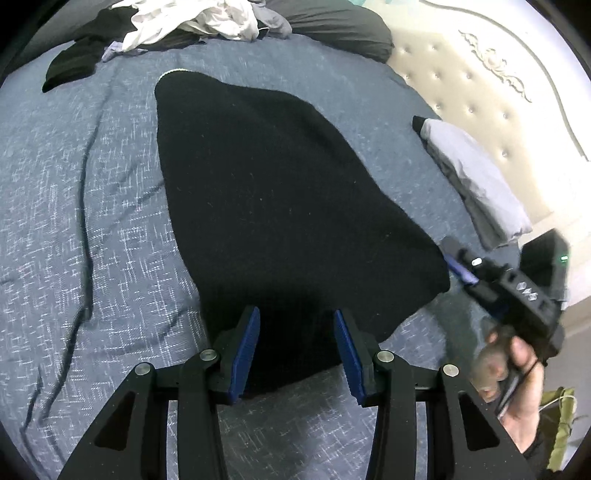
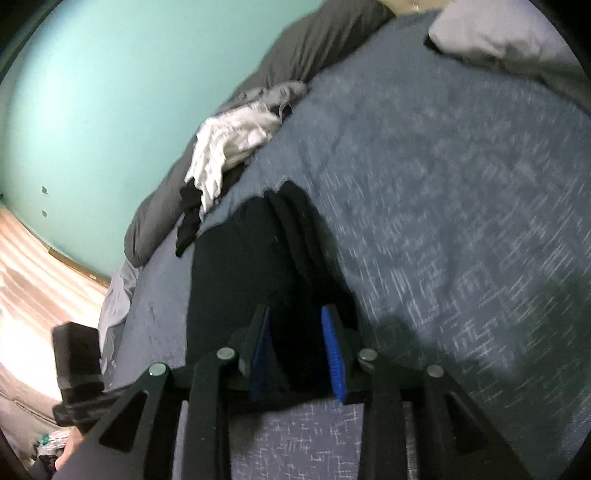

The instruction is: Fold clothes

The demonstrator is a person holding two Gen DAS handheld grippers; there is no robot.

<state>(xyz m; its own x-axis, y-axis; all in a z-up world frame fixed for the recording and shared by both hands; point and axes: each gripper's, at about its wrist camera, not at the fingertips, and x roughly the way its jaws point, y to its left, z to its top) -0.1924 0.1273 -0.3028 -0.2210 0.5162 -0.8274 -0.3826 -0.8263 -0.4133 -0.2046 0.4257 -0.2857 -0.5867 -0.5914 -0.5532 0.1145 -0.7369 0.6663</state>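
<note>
A black garment (image 1: 280, 206) lies spread flat on the blue-grey bedspread (image 1: 92, 221). My left gripper (image 1: 296, 312) is open, and its blue pads (image 1: 245, 350) straddle the garment's near edge. To the right, a hand (image 1: 517, 373) holds my right gripper (image 1: 461, 267), whose tip is at the garment's near right corner. In the right wrist view the right gripper (image 2: 295, 309) is open. The black garment (image 2: 258, 258) lies bunched in folds between and beyond its fingers. That view is blurred by motion.
A heap of white and black clothes (image 1: 184, 22) lies at the bed's far side. A folded grey stack (image 1: 476, 177) sits near the padded cream headboard (image 1: 498, 74). A dark grey duvet (image 1: 340, 22) lies behind. A teal wall (image 2: 92, 92) and wood floor (image 2: 33, 266) are beyond the bed.
</note>
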